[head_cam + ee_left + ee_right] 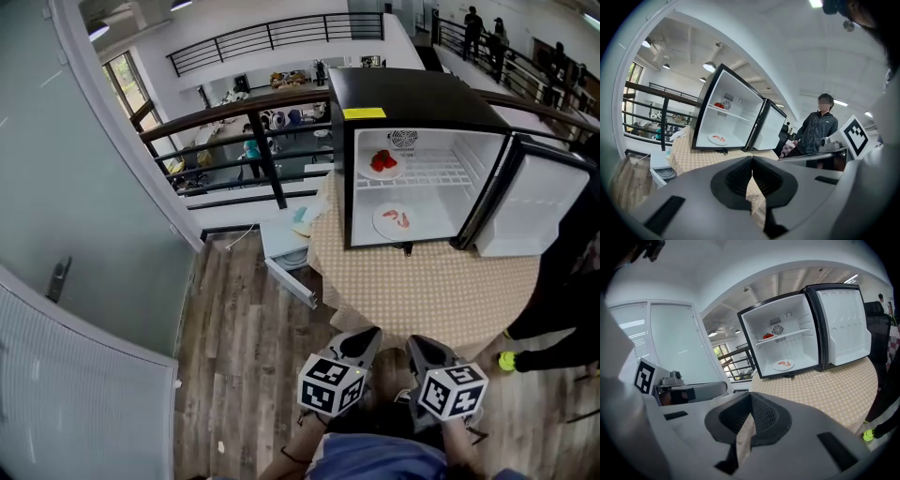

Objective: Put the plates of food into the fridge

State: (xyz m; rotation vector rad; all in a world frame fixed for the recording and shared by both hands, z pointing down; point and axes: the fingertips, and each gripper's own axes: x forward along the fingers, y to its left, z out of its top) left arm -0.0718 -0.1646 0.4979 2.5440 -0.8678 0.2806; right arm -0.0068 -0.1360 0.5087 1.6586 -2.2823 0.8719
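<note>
From the head view, my left tongs (367,337) and right tongs (420,349) sit side by side low in the frame, just off the near edge of the table (422,291) with its checked cloth. The fridge (412,94) stands at the table's far side, well apart from both tongs, its door (532,206) swung wide to the right. Inside, one plate of red food (382,165) rests on the wire shelf (436,173), and a second plate (397,221) lies on the fridge floor below it. In the left gripper view, my left tongs are pressed together with nothing between them; past them are the open fridge with both plates inside, and a person in a dark jacket (816,132) standing to the right of its door. In the right gripper view, my right tongs are likewise pressed together at the tips and pinch nothing; both plates sit in the fridge, one on the shelf and one on the floor beneath.
</note>
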